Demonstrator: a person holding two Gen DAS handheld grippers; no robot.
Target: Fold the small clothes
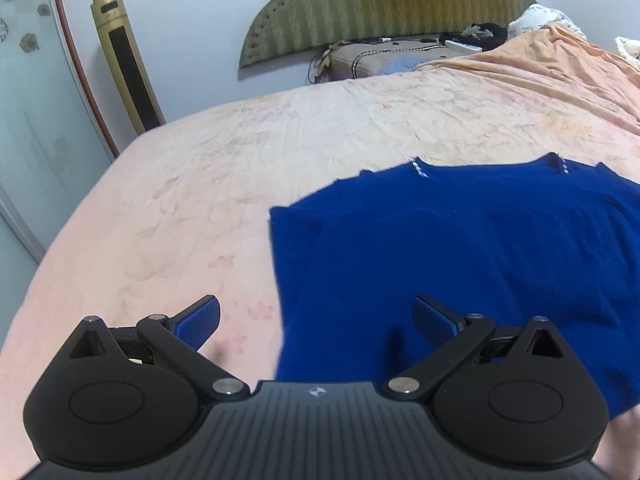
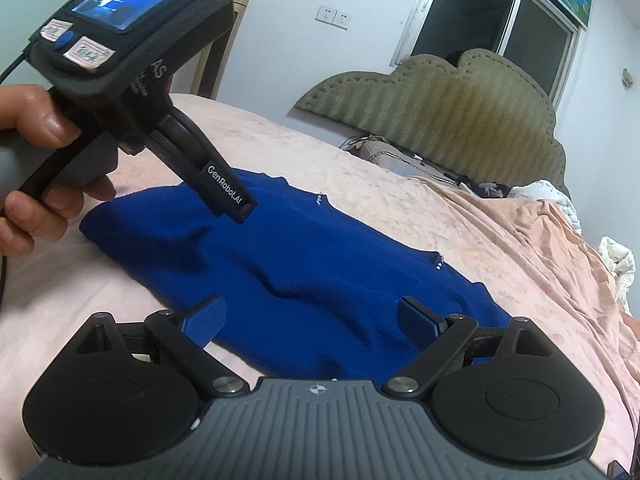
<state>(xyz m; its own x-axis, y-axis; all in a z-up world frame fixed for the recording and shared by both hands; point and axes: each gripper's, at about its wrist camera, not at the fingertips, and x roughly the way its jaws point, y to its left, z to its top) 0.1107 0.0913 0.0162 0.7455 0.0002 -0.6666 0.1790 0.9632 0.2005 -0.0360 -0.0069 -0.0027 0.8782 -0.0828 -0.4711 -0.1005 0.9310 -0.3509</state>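
Note:
A royal blue garment [image 1: 460, 248] lies spread on the pink bedsheet [image 1: 180, 208], with small sparkly trim near its far edge. My left gripper [image 1: 318, 316] is open, hovering over the garment's near left edge; one pad sits above the sheet, the other above blue cloth. In the right wrist view the same blue garment [image 2: 304, 272] lies ahead with a soft ridge across its middle. My right gripper [image 2: 310, 316] is open just above its near edge. The left gripper [image 2: 240, 210], held by a hand [image 2: 36, 168], points down at the garment's far left part.
A green padded headboard [image 1: 380, 4] stands against the far wall. Peach bedding [image 1: 560, 68] and dark items pile at the bed's head. A gold tower fan [image 1: 126, 60] stands left of the bed beside a glass door [image 1: 28, 100]. A dark window [image 2: 492, 28] is behind.

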